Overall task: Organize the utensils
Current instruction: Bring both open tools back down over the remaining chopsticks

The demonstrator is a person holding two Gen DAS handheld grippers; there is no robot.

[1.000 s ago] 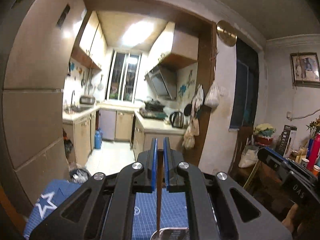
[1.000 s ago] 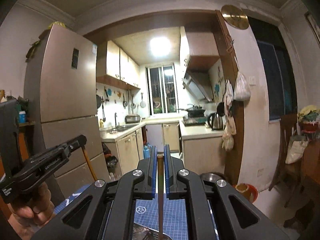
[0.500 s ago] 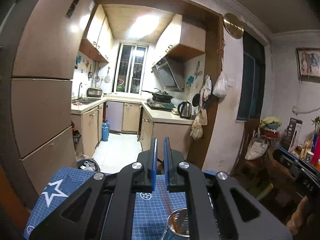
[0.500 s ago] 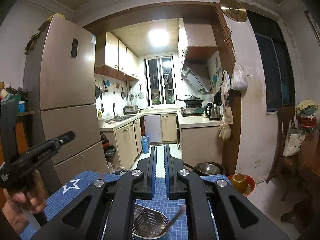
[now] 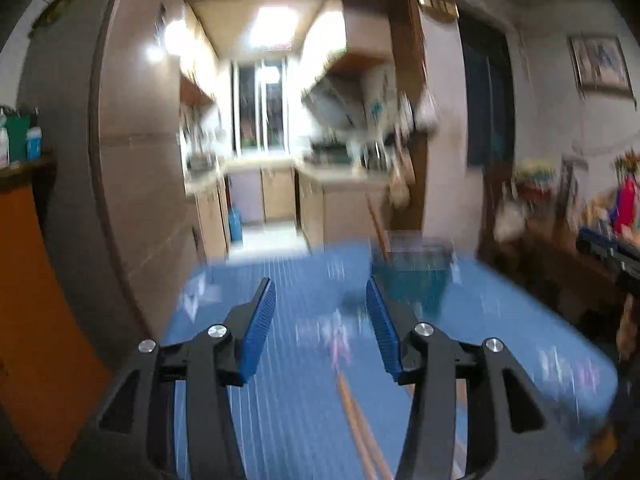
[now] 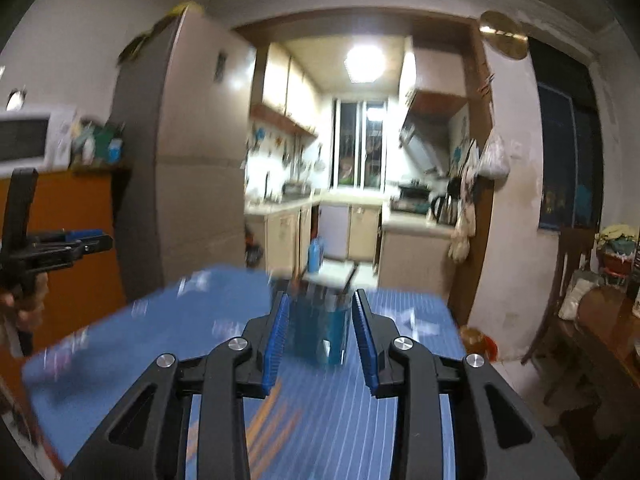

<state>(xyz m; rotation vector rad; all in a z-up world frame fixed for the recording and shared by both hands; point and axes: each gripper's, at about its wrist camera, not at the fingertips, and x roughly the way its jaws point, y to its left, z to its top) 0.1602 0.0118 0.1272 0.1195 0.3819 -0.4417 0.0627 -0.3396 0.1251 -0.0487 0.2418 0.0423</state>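
Observation:
Both views are motion-blurred. A teal utensil cup [image 5: 412, 276] with sticks standing in it sits on the blue mat [image 5: 288, 400]; it also shows in the right wrist view [image 6: 320, 328]. Wooden chopsticks [image 5: 356, 420] lie on the mat below my left gripper [image 5: 320, 312], which is open and empty. My right gripper [image 6: 318, 320] is open and empty, the cup seen between its fingers but farther off. Orange-brown sticks [image 6: 272, 420] lie on the mat beneath it. The left gripper also shows in the right wrist view [image 6: 80, 242].
The mat covers a table [image 6: 100, 344] facing a kitchen doorway. A fridge [image 5: 132, 160] stands at left, an orange cabinet [image 5: 24, 300] beside it. A wooden chair [image 6: 568, 280] and cluttered side table [image 5: 580, 248] stand at right. A bowl [image 6: 478, 344] sits on the floor.
Both grippers have opened; the chopstick each held a second ago now stands in the cup. Both have pulled back and tilted down, so the cup and mat now lie ahead.

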